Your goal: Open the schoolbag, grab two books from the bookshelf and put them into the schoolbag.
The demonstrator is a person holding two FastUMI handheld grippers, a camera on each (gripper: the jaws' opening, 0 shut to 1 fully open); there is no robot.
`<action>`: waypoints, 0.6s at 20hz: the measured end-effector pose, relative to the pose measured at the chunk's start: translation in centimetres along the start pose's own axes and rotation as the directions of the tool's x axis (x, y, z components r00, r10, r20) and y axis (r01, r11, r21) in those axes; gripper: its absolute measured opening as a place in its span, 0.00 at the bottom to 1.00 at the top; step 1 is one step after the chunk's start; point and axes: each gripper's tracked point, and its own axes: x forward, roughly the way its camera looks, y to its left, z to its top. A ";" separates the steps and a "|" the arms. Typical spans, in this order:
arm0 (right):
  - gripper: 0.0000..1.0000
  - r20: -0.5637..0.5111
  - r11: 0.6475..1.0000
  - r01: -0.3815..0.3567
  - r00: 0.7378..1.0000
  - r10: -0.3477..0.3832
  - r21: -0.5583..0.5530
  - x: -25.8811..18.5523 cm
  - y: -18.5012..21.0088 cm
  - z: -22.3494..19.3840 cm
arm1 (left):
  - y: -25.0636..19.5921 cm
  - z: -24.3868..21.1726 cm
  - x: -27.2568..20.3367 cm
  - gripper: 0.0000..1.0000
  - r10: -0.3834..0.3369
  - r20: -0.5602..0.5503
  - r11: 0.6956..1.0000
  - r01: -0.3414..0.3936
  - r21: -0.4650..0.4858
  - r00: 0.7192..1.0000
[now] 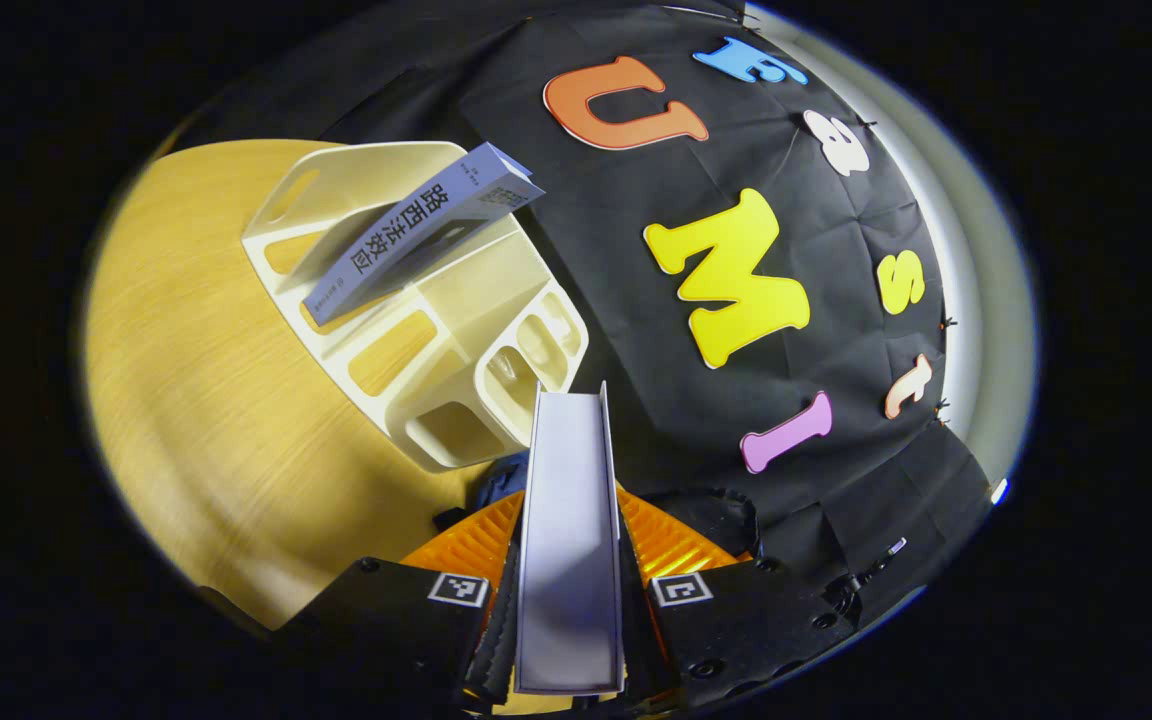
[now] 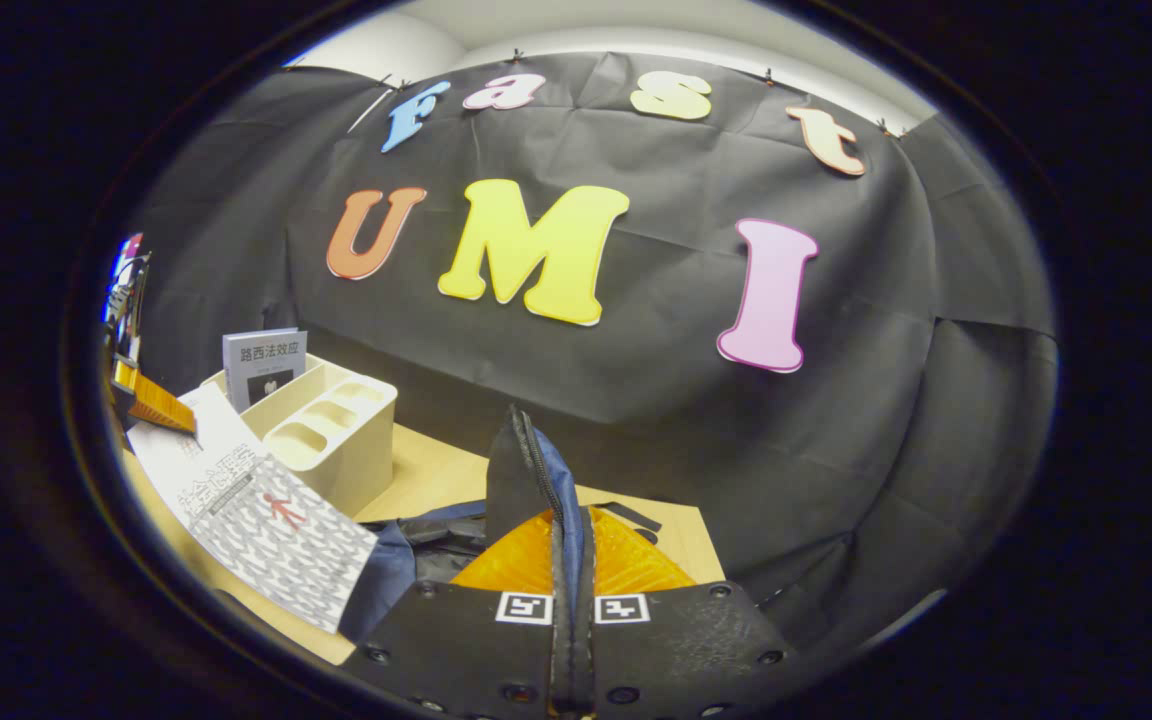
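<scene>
Left gripper view has my left hand-held gripper (image 1: 568,600) clamped on a book (image 1: 568,530), both fingers pressing its covers, the page edge facing the camera and its long axis running straight out ahead of the fingers. I hold it edge-on like that, I judge, so it can slide narrow-side first into the bag. Beyond it the white bookshelf (image 1: 436,330) stands on the wooden surface (image 1: 196,400), and a second book (image 1: 416,235) leans tilted in one of its slots, spine outward, its long axis slanting up toward the booth wall.

In the right gripper view my right hand-held gripper (image 2: 569,600) is clenched on a flap of the schoolbag (image 2: 536,480) at the zipper edge, lifting it upright. I take that as keeping the mouth open for the incoming book. The bag lies on the surface just in front of me, near the bookshelf (image 2: 331,430). At the left of this view the carried book (image 2: 256,520) shows its patterned cover, long axis slanting down toward the bag, its lower corner close to the bag's opening, while the other book (image 2: 264,365) stands in the shelf behind.

One book looks nearly delivered; the second is not yet taken.
</scene>
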 end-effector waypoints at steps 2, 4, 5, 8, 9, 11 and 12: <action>0.01 0.007 1.000 0.010 1.000 -0.010 -0.004 0.1 -0.1 0.4 | 0.0 -0.2 1.6 0.45 0.029 0.038 1.000 -0.029 -0.004 0.999; 0.00 0.020 1.000 0.009 1.000 -0.009 -0.010 0.1 0.2 0.8 | -0.2 -1.2 3.7 0.45 0.058 0.054 0.998 -0.060 0.033 0.997; 0.01 0.025 1.000 0.007 1.000 -0.007 -0.012 0.1 0.3 0.9 | -0.5 -1.9 4.7 0.45 0.059 0.048 0.998 -0.060 0.027 0.997; 0.00 0.039 1.000 0.003 0.999 -0.002 -0.011 0.1 0.4 1.3 | -1.5 -5.8 7.9 0.45 0.036 -0.045 0.999 -0.037 -0.010 0.998; 0.00 0.045 1.000 0.000 0.999 0.001 -0.014 0.0 0.4 1.4 | -1.6 -7.3 8.7 0.45 0.038 -0.075 0.999 -0.039 -0.012 0.996; 0.01 0.056 1.000 -0.014 0.998 0.014 -0.007 -0.1 0.5 1.5 | -1.9 -9.4 10.4 0.45 0.030 -0.098 0.999 -0.033 -0.034 0.995; 0.01 0.060 1.000 -0.023 0.998 0.023 0.002 -0.2 0.6 1.4 | -2.3 -10.4 11.1 0.45 0.016 -0.111 0.999 -0.021 -0.043 0.994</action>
